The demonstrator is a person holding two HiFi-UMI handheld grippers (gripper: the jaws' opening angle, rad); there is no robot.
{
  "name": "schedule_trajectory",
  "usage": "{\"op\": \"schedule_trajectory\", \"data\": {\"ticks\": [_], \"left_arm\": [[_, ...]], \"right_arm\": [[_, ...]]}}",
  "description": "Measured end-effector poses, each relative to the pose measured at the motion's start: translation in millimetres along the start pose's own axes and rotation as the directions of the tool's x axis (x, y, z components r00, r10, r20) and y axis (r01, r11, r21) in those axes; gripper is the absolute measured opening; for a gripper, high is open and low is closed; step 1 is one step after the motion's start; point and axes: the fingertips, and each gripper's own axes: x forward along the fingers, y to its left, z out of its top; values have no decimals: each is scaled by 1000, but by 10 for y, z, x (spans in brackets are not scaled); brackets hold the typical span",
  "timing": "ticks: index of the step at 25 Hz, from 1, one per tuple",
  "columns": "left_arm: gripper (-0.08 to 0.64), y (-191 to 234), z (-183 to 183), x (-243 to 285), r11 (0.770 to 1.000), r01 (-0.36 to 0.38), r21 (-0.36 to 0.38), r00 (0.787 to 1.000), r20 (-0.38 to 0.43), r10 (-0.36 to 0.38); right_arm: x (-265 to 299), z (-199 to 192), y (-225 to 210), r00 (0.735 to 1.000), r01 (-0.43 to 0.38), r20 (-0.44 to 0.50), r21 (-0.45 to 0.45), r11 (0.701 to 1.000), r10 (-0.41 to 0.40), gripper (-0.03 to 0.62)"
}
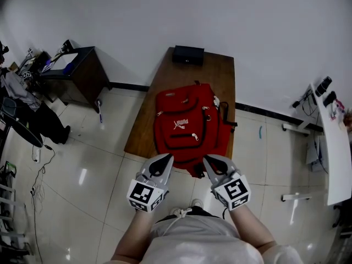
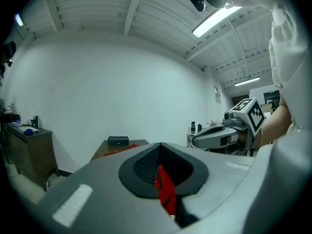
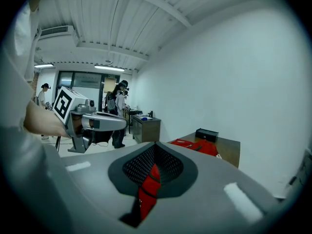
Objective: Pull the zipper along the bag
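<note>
A red fabric backpack point(image 1: 187, 126) is laid flat on a brown wooden table point(image 1: 220, 70), its lower end hanging over the near edge. The cloth is seen to be soft and creased, with curved black zipper lines across the front and small white zipper pulls point(image 1: 194, 137) on them. A white leaping-cat logo with the word PUMA point(image 1: 181, 124) is printed on the front pocket. A black strap is seen at the bag's right side.

A flat black box point(image 1: 188, 55) is placed at the far end of the table, well apart from the bag. The floor point(image 1: 82, 169) is covered in glossy pale tiles. A dark desk point(image 1: 77, 73) is set at the left wall and a white table point(image 1: 335, 147) at the right. People point(image 3: 119, 106) are seen standing in the background of the right gripper view.

The left gripper point(image 1: 163, 159) and the right gripper point(image 1: 208, 161) are held side by side just beyond the bag's near end, above the floor. Each is made of smooth grey plastic with black ribbed pads and carries a cube with black-and-white square markers. Both pairs of jaws are brought together at the tips and nothing is clamped in either. Only a sliver of the bag's red is seen through the slot behind the tips in each gripper view.
</note>
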Motion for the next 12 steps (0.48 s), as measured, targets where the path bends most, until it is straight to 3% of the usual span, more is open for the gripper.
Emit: {"op": "schedule_trajectory", "data": {"ticks": [12], "left_arm": [[6,108,30,20,1000,-13,6,1000,9,13]], "right_arm": [[69,100,-50,1000,6,15,-27,1000,-6,6]]}}
